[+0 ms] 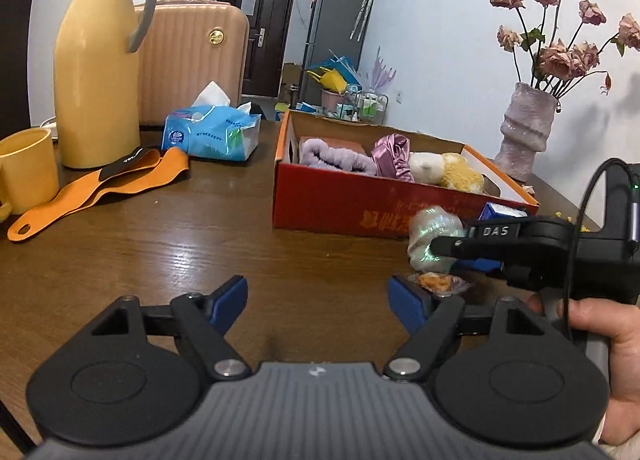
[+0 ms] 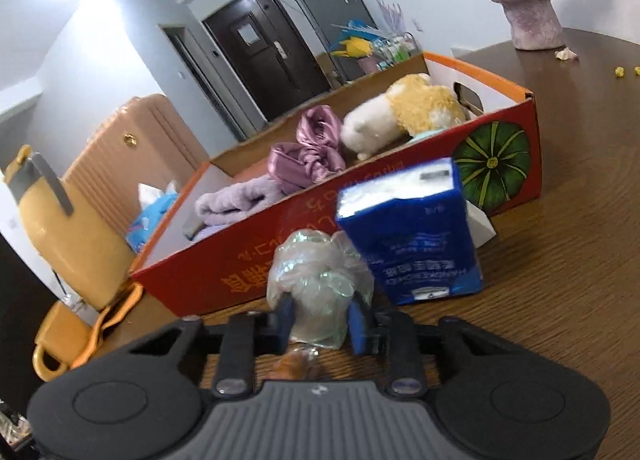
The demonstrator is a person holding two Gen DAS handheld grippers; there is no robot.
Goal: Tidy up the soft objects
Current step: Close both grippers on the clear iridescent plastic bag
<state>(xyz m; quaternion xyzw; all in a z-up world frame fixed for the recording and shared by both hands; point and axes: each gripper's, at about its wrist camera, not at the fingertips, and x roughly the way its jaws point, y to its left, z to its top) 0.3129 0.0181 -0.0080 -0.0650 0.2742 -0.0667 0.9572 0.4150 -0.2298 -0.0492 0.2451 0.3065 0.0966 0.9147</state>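
A crumpled clear plastic bag (image 2: 316,280) with a greenish sheen sits pinched between the blue pads of the right gripper (image 2: 320,320), whose jaws are closed against its sides. It is just in front of the long red wall of the cardboard box (image 2: 248,260); whether it is lifted off the wooden table (image 2: 560,280) cannot be told. From the left wrist view the same bag (image 1: 434,238) shows at the tip of the right gripper (image 1: 444,246), close to the box (image 1: 340,200).

Just right of the bag, a blue pack of tissues (image 2: 412,236) stands beside the box's red wall. Below the bag, a small orange snack in a clear wrapper (image 2: 294,366) lies on the table.

Inside the box lie a folded lilac towel (image 2: 236,200), a bunched purple satin cloth (image 2: 312,152) and a yellow-and-white plush toy (image 2: 400,116), in that order from the box's left end to its right.

The left gripper (image 1: 318,302) hovers over bare table in front of the box, its jaws spread wide with nothing between them.

Left of the box are a blue soft tissue packet (image 1: 212,134), an orange strap (image 1: 100,188), a yellow thermos jug (image 1: 98,64) and a yellow mug (image 1: 26,168). Right of the box stands a pale vase (image 1: 524,128) of dried roses.
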